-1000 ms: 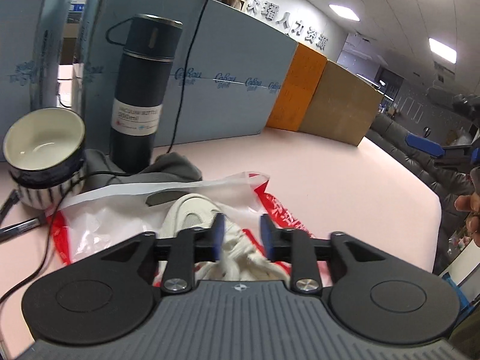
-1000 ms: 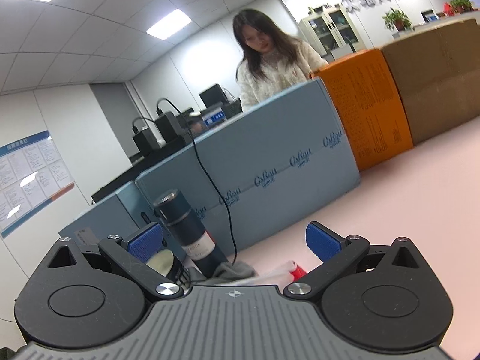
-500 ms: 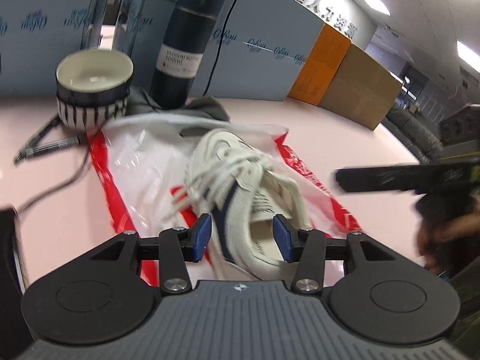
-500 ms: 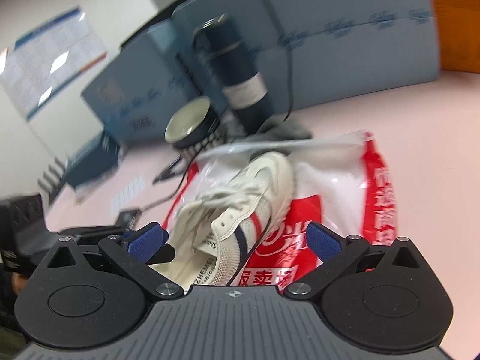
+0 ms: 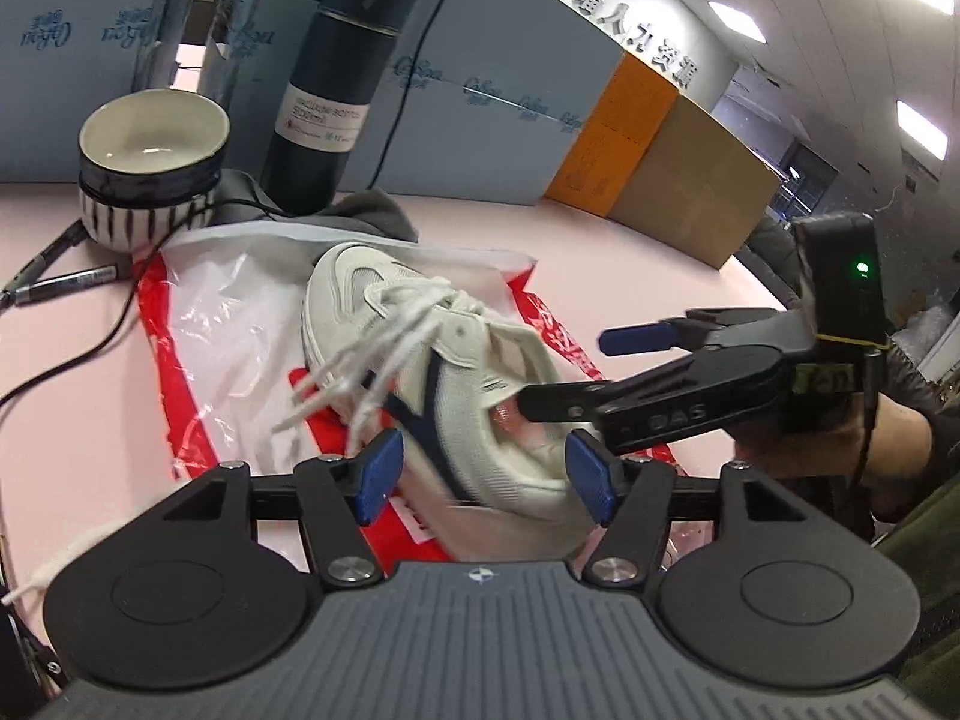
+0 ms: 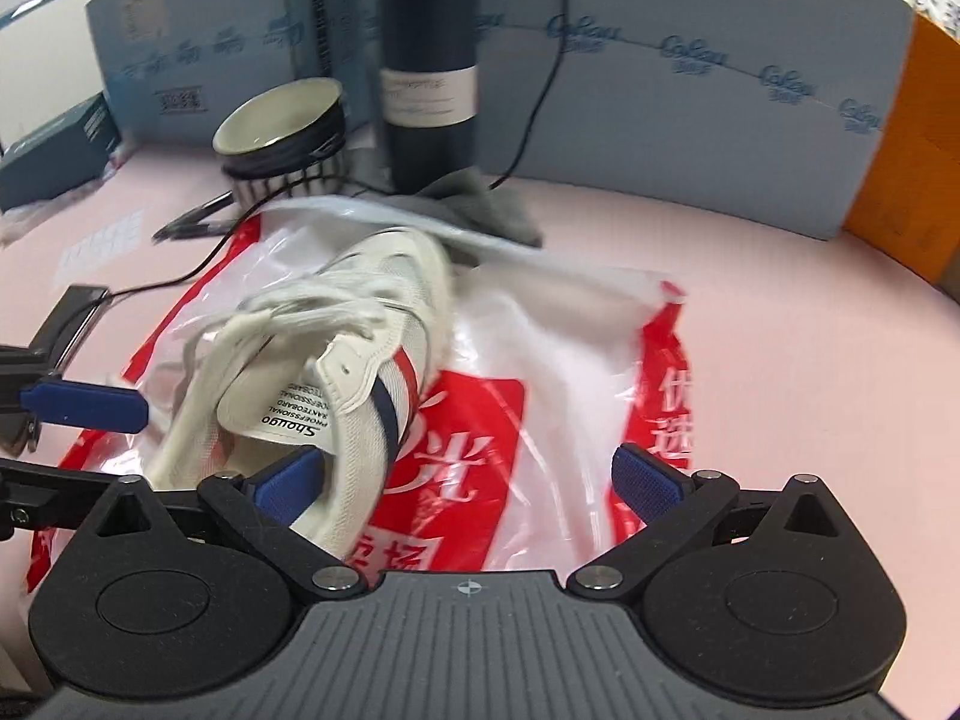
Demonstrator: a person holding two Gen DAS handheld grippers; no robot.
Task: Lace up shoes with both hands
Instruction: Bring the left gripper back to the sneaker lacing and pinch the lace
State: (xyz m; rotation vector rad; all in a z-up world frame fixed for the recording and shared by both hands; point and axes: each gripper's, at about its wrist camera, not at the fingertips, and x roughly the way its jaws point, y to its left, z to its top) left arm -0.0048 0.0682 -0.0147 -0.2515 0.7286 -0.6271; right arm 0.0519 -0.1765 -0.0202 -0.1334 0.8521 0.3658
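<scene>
A white sneaker [image 5: 480,360] with a navy stripe lies on a red and white plastic bag [image 5: 204,336], toe pointing away. Its loose white laces [image 5: 360,372] spill to the left, blurred. My left gripper [image 5: 485,477] is opening, with the shoe's heel between its jaws and the pads not pressing. My right gripper [image 5: 564,372] reaches in from the right, open, over the shoe's collar. In the right wrist view the sneaker [image 6: 360,312] sits left of centre. There my right gripper [image 6: 468,480] stands wide, its left pad at the shoe's opening. The left gripper [image 6: 90,444] shows at the left edge.
Behind the shoe stand a dark thermos [image 5: 336,90], a striped bowl [image 5: 150,168], a grey cloth [image 5: 366,210], pens [image 5: 60,285] and a black cable [image 5: 72,354]. Blue boxes [image 5: 480,60] and orange [image 5: 618,138] and brown boxes [image 5: 690,192] wall the back. The pink table [image 5: 600,264] ends at the right.
My left jaws have widened from nearly shut around the laces to straddling the heel. My right gripper has tipped down from the room towards the shoe and come in beside it.
</scene>
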